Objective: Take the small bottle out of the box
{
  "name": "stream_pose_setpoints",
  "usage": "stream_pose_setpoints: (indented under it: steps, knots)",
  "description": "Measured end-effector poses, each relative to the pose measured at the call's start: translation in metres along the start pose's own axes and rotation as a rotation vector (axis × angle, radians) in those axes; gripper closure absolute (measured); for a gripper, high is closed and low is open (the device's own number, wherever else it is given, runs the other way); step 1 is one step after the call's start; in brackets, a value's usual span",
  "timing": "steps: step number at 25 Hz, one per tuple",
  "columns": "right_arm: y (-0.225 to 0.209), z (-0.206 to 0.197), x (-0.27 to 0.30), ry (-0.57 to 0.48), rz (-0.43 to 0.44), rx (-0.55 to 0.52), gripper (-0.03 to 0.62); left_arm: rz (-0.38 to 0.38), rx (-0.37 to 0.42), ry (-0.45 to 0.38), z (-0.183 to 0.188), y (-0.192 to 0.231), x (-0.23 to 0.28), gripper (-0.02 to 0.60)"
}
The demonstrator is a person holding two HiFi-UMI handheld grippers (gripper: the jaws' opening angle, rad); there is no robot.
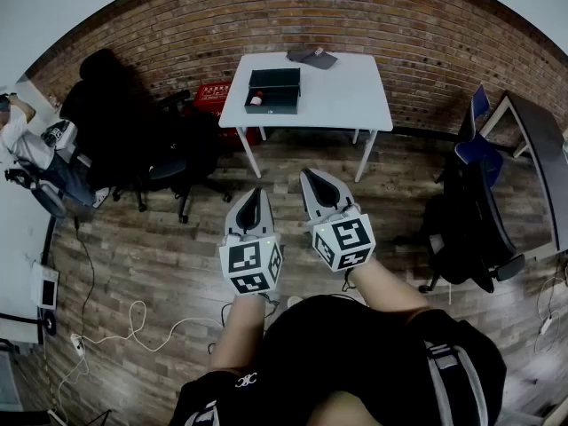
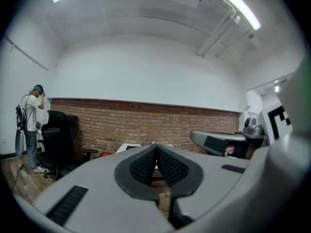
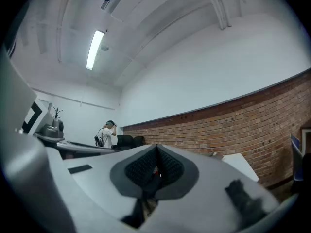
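Observation:
An open dark box (image 1: 273, 91) lies on the white table (image 1: 346, 96) against the brick wall, well ahead of me. Inside it at the left end shows a small bottle (image 1: 256, 101) with a reddish part. My left gripper (image 1: 253, 195) and right gripper (image 1: 312, 180) are held side by side over the wood floor, short of the table, both shut with nothing between the jaws. In the left gripper view the left gripper (image 2: 155, 148) has its pads pressed together, and the white table (image 2: 124, 147) peeks past them. The right gripper (image 3: 155, 150) is likewise shut in the right gripper view.
A dark flat object (image 1: 312, 57) lies at the table's far edge. A red crate (image 1: 213, 98) stands on the floor left of the table. Black office chairs (image 1: 133, 131) stand at the left, another chair (image 1: 466, 220) and a desk (image 1: 541, 158) at the right. A person (image 1: 27, 145) stands at far left. Cables (image 1: 115, 327) trail on the floor.

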State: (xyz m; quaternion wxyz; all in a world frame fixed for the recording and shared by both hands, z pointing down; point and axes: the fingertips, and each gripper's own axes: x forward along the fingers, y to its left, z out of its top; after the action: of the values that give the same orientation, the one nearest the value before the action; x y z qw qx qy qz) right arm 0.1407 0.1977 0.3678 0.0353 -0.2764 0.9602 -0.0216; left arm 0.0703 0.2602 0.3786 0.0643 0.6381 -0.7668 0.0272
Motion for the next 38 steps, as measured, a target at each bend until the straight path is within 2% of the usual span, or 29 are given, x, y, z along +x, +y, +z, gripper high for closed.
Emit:
stream_pose_setpoints:
  steps: [9,16,26,38]
  knots:
    - [-0.005,0.01,-0.002,-0.028,-0.003,0.021,0.565,-0.03,0.008,0.007,0.002,-0.011,0.003,0.569]
    - [-0.009,0.008,0.003,-0.035,-0.046,0.022,0.563,-0.047,0.008,0.007,0.0,-0.005,0.01,0.569]
    - [0.008,-0.003,0.033,-0.005,-0.037,0.038,0.563,-0.077,0.026,0.011,0.0,0.025,0.017,0.569]
    - [0.019,0.004,0.077,-0.04,-0.049,0.002,0.563,-0.049,0.012,0.009,0.002,0.076,0.034,0.569]
